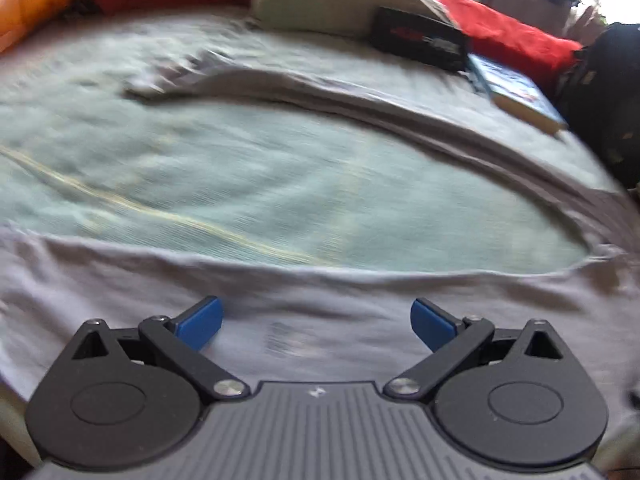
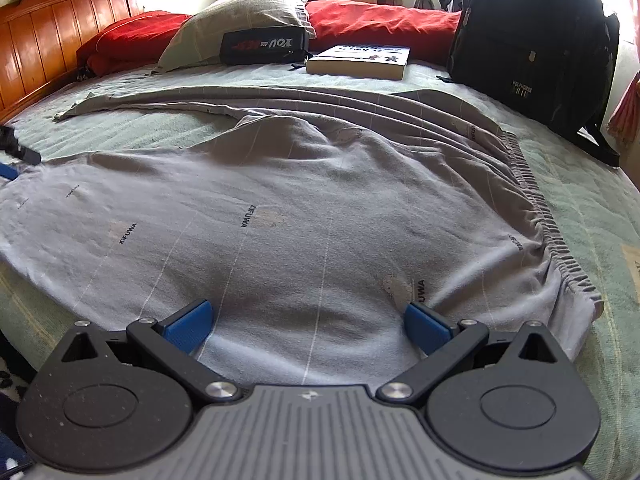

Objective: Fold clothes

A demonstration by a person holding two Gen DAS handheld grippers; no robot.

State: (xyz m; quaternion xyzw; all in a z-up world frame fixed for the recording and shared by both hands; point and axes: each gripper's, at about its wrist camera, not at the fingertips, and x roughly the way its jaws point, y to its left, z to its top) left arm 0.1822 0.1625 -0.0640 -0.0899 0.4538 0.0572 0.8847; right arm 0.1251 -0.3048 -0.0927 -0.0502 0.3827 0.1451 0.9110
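On green bedsheet [image 2: 592, 200], grey trousers [image 2: 280, 208] spread, perhaps pyjamas, backpack [image 2: 532, 40] beyond

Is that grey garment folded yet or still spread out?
Spread out: the grey garment lies flat across the bed, one leg stretched away.

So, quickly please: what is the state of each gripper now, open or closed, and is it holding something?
Left gripper: open, holding nothing, over the grey trousers.
Right gripper: open, holding nothing, over the same trousers.
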